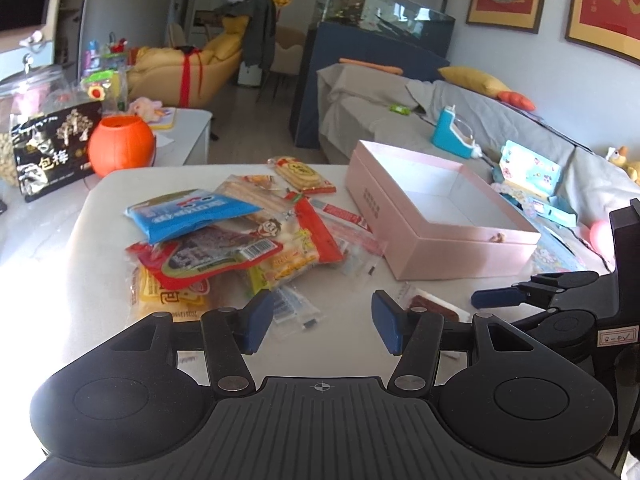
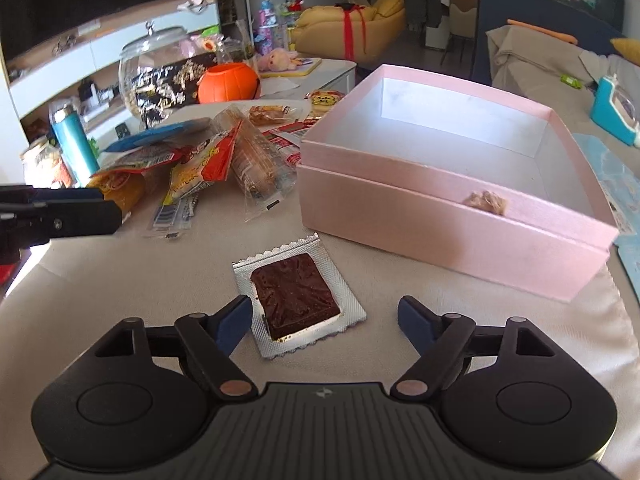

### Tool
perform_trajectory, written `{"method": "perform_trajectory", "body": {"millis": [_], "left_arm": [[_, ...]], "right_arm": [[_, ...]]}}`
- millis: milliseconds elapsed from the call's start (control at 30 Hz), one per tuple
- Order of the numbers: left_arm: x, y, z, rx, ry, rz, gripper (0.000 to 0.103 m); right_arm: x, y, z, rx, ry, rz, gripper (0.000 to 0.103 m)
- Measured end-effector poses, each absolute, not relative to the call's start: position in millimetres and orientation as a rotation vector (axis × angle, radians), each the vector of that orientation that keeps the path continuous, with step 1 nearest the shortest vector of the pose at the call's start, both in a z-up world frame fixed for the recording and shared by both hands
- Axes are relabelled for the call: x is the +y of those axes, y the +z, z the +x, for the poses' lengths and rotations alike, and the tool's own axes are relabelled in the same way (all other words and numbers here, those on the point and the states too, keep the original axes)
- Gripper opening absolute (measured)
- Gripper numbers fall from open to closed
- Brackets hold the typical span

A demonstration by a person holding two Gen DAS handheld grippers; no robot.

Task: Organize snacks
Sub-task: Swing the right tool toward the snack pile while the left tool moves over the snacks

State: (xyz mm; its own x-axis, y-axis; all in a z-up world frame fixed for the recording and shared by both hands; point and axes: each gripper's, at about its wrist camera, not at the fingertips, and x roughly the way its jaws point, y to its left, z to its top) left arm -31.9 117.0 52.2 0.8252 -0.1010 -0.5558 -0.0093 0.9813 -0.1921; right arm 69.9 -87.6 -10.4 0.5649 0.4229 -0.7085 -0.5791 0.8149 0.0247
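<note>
While the dark snack square in its clear-fronted silver packet lies flat on the worktop near its front edge, the right claw stands apart around it, not pressing. Just behind sits the empty pink box. Leftward, the snack pile; the left claw hovers apart, empty.

The pale worktop carries a heap of snack packets beside an open pink box. A foil-wrapped brown bar (lying flat, alone) rests near the box.
</note>
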Motion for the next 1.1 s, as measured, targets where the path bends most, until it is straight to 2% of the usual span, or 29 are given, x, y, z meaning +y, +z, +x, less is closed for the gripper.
{"method": "perform_trajectory", "body": {"millis": [333, 533, 567, 600, 667, 933, 1067, 1100], "left_arm": [[126, 55, -23, 0.552, -0.065, -0.173, 0.06], [120, 85, 16, 0.481, -0.175, -0.151, 0.059], [119, 88, 30, 0.492, -0.187, -0.14, 0.056], [117, 89, 46, 0.515, -0.195, -0.133, 0.044], [114, 84, 80, 0.576, -0.195, -0.123, 0.034], [97, 38, 198, 0.762, -0.216, -0.05, 0.034], [89, 18, 221, 0.859, -0.263, 0.031, 0.023], [90, 15, 216, 0.85, -0.291, 0.052, 0.023]], "right_arm": [[-77, -4, 76, 0.764, 0.621, -0.295, 0.082], [-79, -6, 67, 0.71, 0.595, -0.267, 0.082], [-81, -8, 66, 0.7, 0.588, -0.252, 0.082], [-84, -9, 65, 0.693, 0.581, -0.233, 0.082], [-88, -12, 64, 0.694, 0.573, -0.209, 0.082], [-88, 9, 81, 0.639, 0.561, -0.25, 0.082], [-90, 9, 91, 0.627, 0.56, -0.254, 0.082], [-90, 7, 92, 0.626, 0.556, -0.265, 0.082]]}}
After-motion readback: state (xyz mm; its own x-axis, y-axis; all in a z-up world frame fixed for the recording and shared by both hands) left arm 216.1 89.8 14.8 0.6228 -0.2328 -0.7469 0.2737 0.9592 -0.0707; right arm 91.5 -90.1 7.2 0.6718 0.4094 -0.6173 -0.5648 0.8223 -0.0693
